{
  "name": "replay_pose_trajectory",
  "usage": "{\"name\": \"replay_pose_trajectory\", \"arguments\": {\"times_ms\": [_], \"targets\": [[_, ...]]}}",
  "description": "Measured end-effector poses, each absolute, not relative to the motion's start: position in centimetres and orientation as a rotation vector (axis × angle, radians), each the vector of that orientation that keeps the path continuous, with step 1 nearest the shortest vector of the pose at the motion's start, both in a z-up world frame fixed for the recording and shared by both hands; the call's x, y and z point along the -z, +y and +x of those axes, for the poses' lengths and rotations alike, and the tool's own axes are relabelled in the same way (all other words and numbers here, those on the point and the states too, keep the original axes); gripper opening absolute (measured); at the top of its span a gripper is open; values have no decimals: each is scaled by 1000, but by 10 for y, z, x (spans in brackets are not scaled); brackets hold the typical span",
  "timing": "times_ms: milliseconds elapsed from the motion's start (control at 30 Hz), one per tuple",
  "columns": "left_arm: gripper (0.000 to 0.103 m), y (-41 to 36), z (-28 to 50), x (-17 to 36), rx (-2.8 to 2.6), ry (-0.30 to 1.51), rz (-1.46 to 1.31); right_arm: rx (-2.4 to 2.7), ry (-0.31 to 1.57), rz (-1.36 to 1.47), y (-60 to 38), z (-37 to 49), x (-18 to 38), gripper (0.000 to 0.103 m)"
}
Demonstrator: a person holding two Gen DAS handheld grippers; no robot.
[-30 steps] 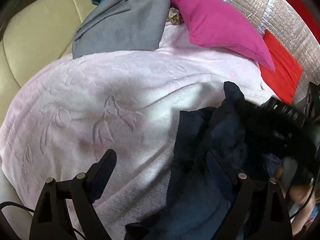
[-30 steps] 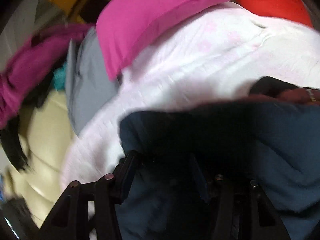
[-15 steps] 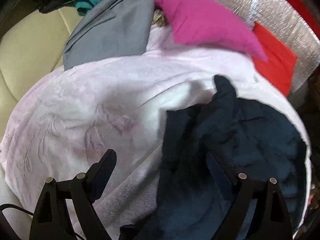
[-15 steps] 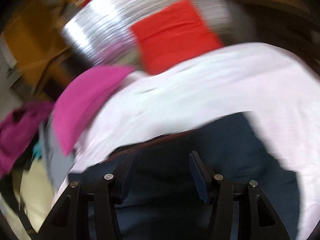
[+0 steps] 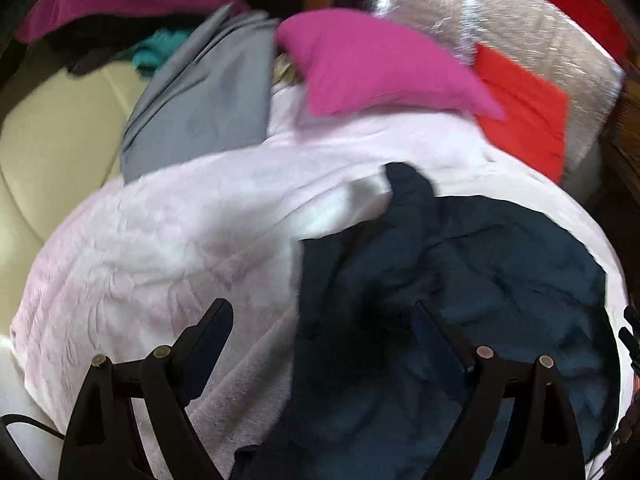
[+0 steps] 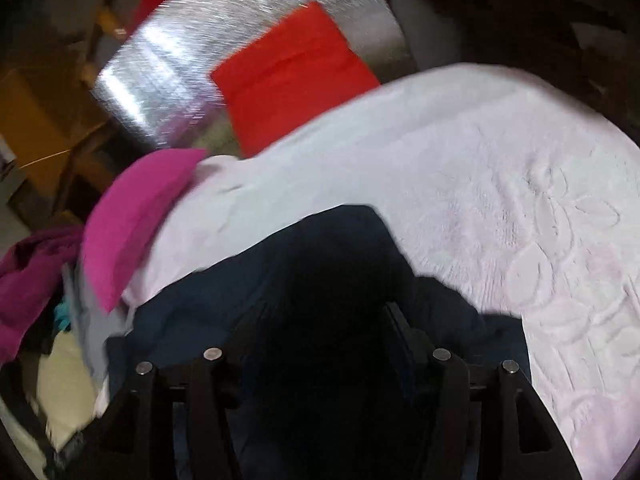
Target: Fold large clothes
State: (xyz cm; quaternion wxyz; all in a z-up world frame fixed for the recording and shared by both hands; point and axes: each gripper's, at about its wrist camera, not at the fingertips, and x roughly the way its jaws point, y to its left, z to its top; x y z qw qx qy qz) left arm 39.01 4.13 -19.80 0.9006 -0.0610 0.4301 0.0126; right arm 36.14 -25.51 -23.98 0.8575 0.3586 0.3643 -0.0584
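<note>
— Two fingers of the left gripper (image 5: pixel 322 328) are standing wide apart, holding nothing, over a navy garment (image 5: pixel 460 280) lying crumpled on a pale pink blanket (image 5: pixel 160 248).
— And the right wrist view?
— The right gripper (image 6: pixel 320 322) is opening its fingers, dark navy cloth bunching between them; whether the pads are pressing it, I cannot tell. A magenta pillow (image 6: pixel 132 216) is lying beyond.
</note>
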Motion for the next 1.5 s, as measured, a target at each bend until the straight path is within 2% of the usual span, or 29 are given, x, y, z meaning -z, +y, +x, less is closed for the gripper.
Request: {"name": "replay_pose_trajectory", "arguments": {"times_ms": [133, 333, 467, 767, 867, 1033, 1200, 1400, 1500], "targets": [[92, 22, 376, 197, 69, 901, -96, 36, 789, 735, -228, 332, 230, 62], [92, 1, 357, 226, 43, 975, 38, -19, 857, 729, -208, 290, 244, 62], [92, 1, 340, 222, 34, 923, 90, -5, 901, 682, -199, 280, 253, 62], [92, 7, 287, 197, 40, 778, 102, 39, 768, 715, -214, 239, 234, 62], [92, 7, 282, 192, 31, 733, 120, 67, 773, 757, -229, 236, 239, 62], [92, -1, 280, 189, 34, 697, 156, 59, 905, 803, -236, 254, 270, 62], [92, -7, 281, 191, 32, 687, 196, 41, 874, 834, -242, 250, 262, 63], [92, -11, 284, 193, 25, 682, 217, 40, 742, 857, -255, 235, 243, 63], [92, -14, 284, 194, 19, 681, 232, 51, 794, 869, -256, 244, 251, 64]]}}
